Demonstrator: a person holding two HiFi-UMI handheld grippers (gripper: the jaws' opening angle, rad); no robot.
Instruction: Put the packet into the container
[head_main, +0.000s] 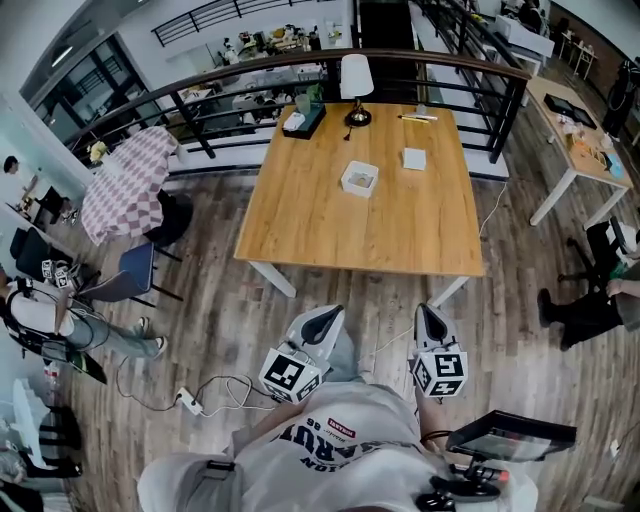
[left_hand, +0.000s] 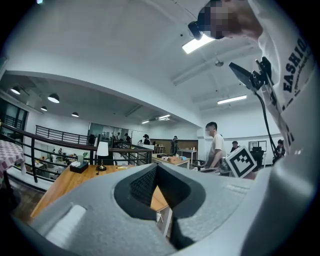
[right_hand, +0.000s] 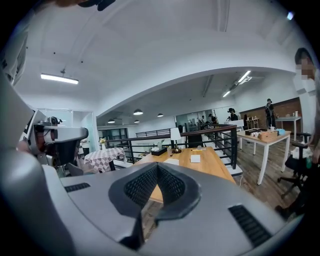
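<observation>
Packet lay flat on the wooden tabletop, just right of the white container and apart from it. Left gripper and right gripper hung short of the tabletop's near edge, fingers closed together, holding nothing

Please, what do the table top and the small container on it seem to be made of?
Table top: looks like wood or wood veneer, with a matte light-brown surface and faint grain lines running along it. Container: probably plastic, whitish and perhaps translucent, with thin straight walls; it is too small here to be sure.
</observation>
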